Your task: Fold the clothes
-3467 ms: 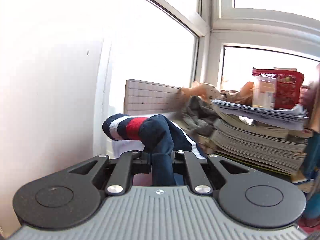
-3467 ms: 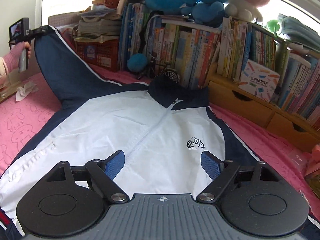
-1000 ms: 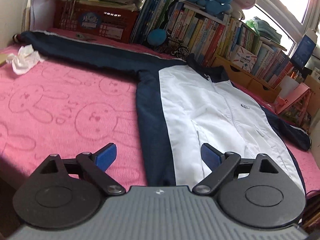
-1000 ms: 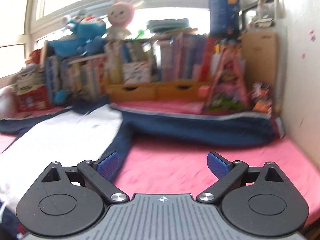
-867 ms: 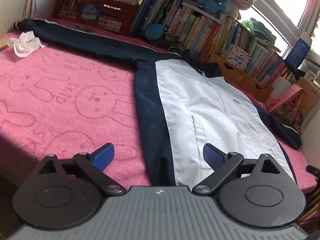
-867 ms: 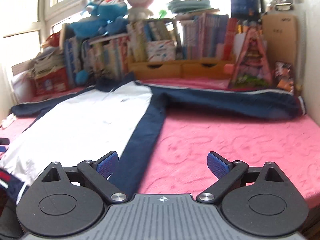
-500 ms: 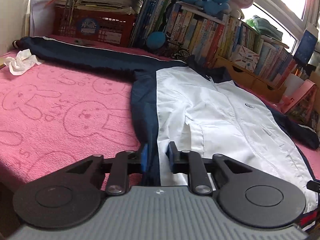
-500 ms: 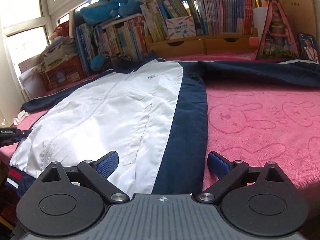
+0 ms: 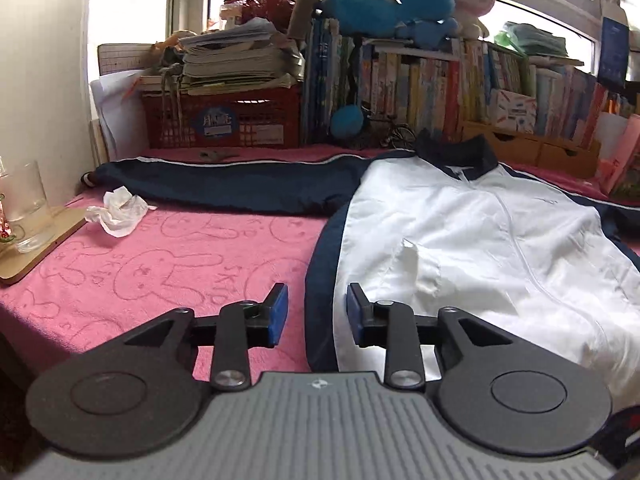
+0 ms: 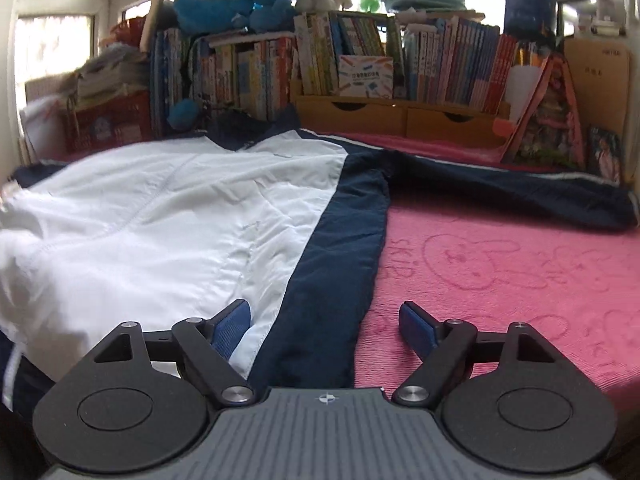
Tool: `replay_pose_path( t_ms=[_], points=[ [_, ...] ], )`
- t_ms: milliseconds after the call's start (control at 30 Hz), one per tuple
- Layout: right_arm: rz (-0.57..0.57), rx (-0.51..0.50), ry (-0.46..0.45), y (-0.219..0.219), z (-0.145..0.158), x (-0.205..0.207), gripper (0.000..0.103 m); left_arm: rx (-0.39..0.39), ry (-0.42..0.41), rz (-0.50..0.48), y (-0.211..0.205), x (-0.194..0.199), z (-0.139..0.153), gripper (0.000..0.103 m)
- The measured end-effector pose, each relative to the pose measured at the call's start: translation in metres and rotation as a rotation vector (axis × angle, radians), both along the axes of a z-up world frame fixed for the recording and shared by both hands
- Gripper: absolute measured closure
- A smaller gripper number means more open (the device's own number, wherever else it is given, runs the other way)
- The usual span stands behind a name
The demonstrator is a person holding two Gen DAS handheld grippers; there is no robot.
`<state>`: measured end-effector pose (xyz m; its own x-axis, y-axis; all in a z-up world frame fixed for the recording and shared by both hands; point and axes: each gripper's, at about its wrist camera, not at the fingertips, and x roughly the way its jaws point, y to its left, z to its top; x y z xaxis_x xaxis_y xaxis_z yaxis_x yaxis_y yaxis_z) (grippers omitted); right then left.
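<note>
Left gripper (image 9: 316, 314) opening astride the jacket's (image 9: 460, 240) navy side; pads clear.

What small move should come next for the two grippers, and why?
Probably close both on the hem. The jacket lies flat, sleeves spread; the left gripper, jaws opening, and right gripper, jaws closing, each straddle a navy side panel without gripping.

Daylight from blown-out windows (image 9: 132, 20); fisheye-bent edges; left rim blurred.
</note>
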<state>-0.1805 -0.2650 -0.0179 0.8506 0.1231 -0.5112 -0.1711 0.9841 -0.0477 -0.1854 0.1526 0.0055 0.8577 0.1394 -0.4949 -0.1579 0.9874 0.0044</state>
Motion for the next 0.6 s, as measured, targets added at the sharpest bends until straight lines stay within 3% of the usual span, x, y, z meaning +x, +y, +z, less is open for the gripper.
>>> replay_pose_path(
  t_ms=[33,67,167,200,267,367,533,600],
  points=[
    [-0.021,-0.039,-0.016,0.001,-0.001,-0.002,0.02,0.019,0.001,0.009,0.0,-0.005,-0.001,0.063],
    [-0.058,-0.088,-0.036,0.001,0.0,-0.003,0.02,0.037,0.001,0.018,0.001,-0.01,-0.001,0.052],
    [-0.164,-0.249,-0.119,0.005,0.0,-0.008,0.014,0.113,-0.001,0.077,0.005,-0.021,0.001,0.051],
    [-0.195,-0.319,-0.163,0.01,0.0,-0.01,0.015,0.131,-0.006,0.078,0.005,-0.023,0.003,0.05],
    [-0.174,-0.356,-0.259,0.019,0.002,-0.02,0.016,0.135,-0.035,0.026,-0.003,-0.027,0.006,0.047],
    [-0.039,-0.209,-0.331,0.035,0.013,-0.034,0.015,0.126,-0.073,-0.08,-0.022,-0.027,0.01,0.032],
    [0.233,-0.004,-0.311,0.089,0.005,-0.04,0.014,0.081,-0.063,-0.196,-0.06,-0.003,-0.005,0.032],
    [0.31,-0.026,-0.311,0.108,-0.007,-0.042,0.015,0.07,-0.044,-0.215,-0.066,0.005,-0.013,0.032]
  ],
)
